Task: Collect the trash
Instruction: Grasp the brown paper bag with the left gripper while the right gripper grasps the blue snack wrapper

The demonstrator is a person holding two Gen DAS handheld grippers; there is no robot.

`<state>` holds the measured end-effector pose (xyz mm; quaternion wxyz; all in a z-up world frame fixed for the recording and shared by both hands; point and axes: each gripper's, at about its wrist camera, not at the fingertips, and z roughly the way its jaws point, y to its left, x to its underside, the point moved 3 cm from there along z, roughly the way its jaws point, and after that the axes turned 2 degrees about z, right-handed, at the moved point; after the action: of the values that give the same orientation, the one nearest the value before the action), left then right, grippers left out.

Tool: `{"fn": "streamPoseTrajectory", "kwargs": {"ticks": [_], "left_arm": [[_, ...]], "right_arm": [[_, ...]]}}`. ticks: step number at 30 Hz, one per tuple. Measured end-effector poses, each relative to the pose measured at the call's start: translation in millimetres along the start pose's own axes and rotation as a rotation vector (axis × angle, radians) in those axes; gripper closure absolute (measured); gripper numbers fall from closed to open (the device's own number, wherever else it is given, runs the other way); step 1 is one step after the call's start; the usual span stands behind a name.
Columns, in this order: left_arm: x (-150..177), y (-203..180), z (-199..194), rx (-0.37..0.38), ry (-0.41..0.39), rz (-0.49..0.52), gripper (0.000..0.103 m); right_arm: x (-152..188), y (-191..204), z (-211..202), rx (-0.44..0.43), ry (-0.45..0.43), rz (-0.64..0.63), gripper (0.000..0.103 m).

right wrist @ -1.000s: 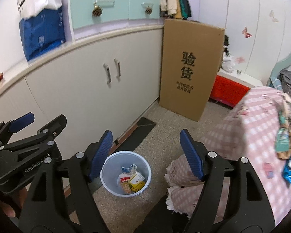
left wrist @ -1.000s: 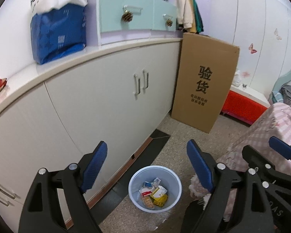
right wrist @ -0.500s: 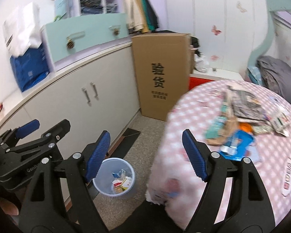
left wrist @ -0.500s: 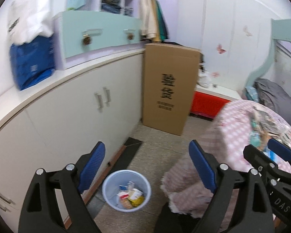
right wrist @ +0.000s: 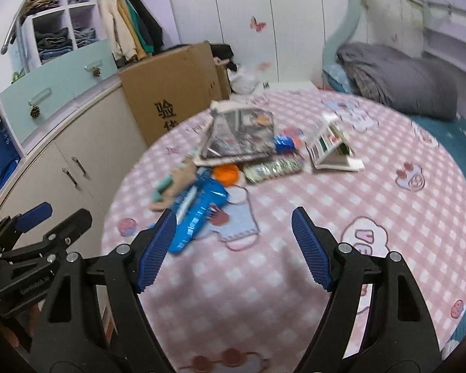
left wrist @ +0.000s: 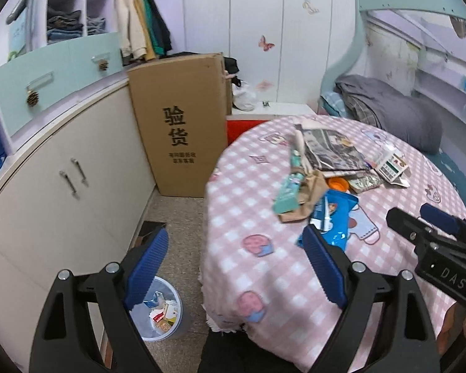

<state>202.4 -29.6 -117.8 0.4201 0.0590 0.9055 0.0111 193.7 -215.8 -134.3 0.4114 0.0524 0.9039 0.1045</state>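
Observation:
A round table with a pink checked cloth [left wrist: 264, 205] holds a pile of trash: a blue wrapper [left wrist: 334, 214], a teal box [left wrist: 287, 191], brown paper [left wrist: 307, 195], an orange lid [left wrist: 337, 183], a magazine [left wrist: 332, 149] and a folded white carton [left wrist: 390, 164]. A pale blue bin [left wrist: 161, 310] with wrappers inside stands on the floor, left of the table. My left gripper [left wrist: 234, 267] is open and empty above the table's left edge. My right gripper [right wrist: 233, 248] is open and empty over the table, just short of the blue wrapper [right wrist: 198, 211].
White cabinets [left wrist: 62, 186] run along the left wall. A tall cardboard box [left wrist: 180, 130] leans beside them. A bed with a grey blanket [left wrist: 394, 112] lies behind the table. The grey floor [left wrist: 177, 233] shows between cabinets and table.
Both grippers have swung right and up, from facing the bin and cabinets to facing the table top and its trash. Both stay open and empty.

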Motion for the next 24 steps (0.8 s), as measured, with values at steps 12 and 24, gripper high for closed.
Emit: {"fn": "streamPoseTrajectory", "kwargs": {"ticks": [12,24], "left_arm": [[1,29,22,-0.077,0.049,-0.057,0.017],[-2,12,35,-0.026,0.059,-0.031,0.017]], "right_arm": [[3,39,58,-0.086,0.17,-0.096,0.034],[7,28,54,-0.061,0.185,-0.177,0.086]]}}
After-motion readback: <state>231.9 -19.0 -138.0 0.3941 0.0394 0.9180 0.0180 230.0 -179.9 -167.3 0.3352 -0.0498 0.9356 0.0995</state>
